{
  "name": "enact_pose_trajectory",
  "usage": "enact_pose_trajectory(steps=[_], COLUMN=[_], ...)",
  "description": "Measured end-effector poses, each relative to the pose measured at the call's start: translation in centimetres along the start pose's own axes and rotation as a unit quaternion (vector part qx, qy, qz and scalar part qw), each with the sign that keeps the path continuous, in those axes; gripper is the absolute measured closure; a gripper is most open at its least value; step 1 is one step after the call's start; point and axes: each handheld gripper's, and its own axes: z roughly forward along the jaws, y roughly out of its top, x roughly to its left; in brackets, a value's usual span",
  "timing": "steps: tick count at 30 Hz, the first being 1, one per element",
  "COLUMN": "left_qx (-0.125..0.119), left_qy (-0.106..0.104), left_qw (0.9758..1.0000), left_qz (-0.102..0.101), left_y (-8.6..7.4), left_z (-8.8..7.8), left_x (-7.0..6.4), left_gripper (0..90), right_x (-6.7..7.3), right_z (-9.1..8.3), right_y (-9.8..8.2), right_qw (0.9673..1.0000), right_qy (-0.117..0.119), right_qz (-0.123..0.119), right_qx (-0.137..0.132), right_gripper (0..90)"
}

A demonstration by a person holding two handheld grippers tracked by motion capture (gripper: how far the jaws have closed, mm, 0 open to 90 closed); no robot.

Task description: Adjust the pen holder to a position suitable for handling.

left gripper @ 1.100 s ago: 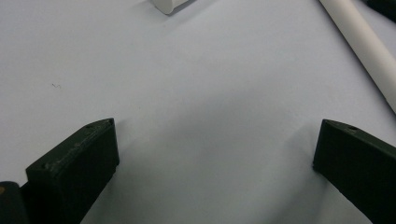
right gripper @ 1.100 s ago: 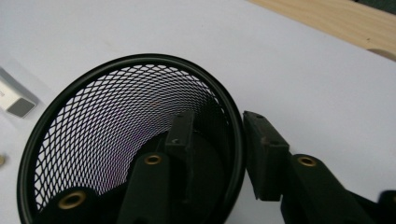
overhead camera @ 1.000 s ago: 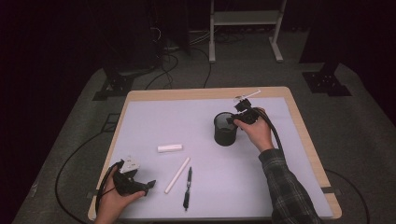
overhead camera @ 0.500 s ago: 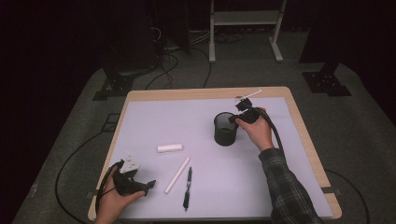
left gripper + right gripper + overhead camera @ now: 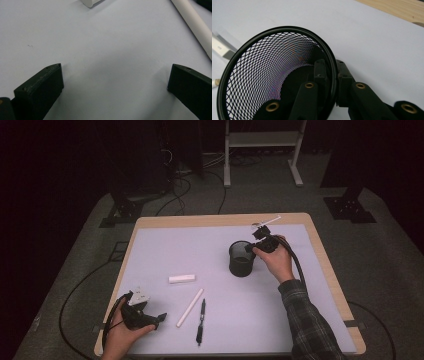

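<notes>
From above your side, the high view looks forward and down over the whole table (image 5: 320,250), both forearms entering from below. Your left gripper view skims close over the mat toward the white stick (image 5: 193,26), also seen from above (image 5: 190,307). Your right gripper view peers closely into the mesh cup (image 5: 274,75), shared with the high view (image 5: 241,260).

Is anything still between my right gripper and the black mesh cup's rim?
Nothing visible: the right gripper is shut on the wall of the black wire-mesh cup, one jaw inside, one outside.
</notes>
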Motion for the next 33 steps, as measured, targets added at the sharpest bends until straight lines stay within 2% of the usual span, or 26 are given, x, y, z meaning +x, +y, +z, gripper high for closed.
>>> enact_pose_trajectory(steps=[9, 17, 33], left_qx=[0.0, 0.0, 0.001], left_qy=[0.0, 0.0, 0.0], left_qw=[1.0, 1.0, 1.0], left_qz=[0.0, 0.0, 0.0], left_y=[0.0, 0.0, 0.0], left_z=[0.0, 0.0, 0.0], left_x=[0.0, 0.0, 0.0], left_gripper=[0.0, 0.0, 0.0], right_x=[0.3, 0.8, 2.8], right_z=[-1.5, -3.1, -4.7], right_y=[-0.1, -1.1, -2.9], right_qw=[1.0, 0.9999, 0.9991], right_qy=[0.002, 0.011, 0.031], right_qz=[-0.006, -0.008, -0.023], right_qx=[-0.001, -0.01, -0.016], right_gripper=[81.1, 81.1, 81.1])
